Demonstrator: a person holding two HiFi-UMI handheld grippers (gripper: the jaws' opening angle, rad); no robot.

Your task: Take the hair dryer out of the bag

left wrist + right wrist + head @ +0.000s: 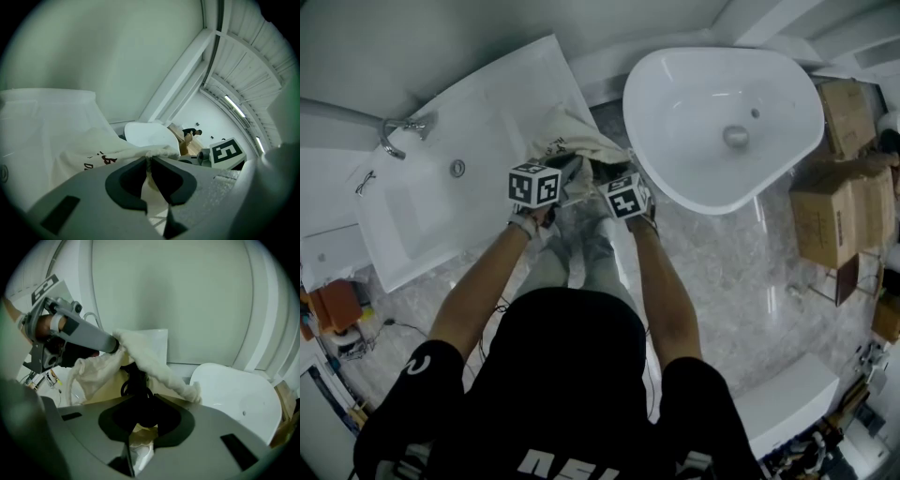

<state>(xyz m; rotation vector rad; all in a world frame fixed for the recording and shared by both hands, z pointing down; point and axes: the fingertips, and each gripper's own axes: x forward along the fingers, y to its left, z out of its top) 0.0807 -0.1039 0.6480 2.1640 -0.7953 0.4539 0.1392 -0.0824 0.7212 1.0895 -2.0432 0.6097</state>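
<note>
A cream cloth bag [565, 139] stands between two white tubs, its mouth held up in front of me. My left gripper [570, 180] is shut on the bag's rim, and cream fabric [101, 152] is pinched between its jaws [150, 160]. Beside it, my right gripper [606, 178] points down into the open mouth. In the right gripper view its jaws [140, 398] are shut round a black hair dryer [138, 380] that sticks up from inside the bag [152, 363]. The left gripper [114, 344] shows there too, holding the rim up. Most of the dryer is hidden in the bag.
A white rectangular bathtub [441, 202] with a chrome faucet [396, 131] lies at the left. At the right is a white oval tub [722, 103]. Cardboard boxes [842, 202] are stacked at the far right. Another white fixture [787, 403] sits at the lower right on the marble floor [722, 272].
</note>
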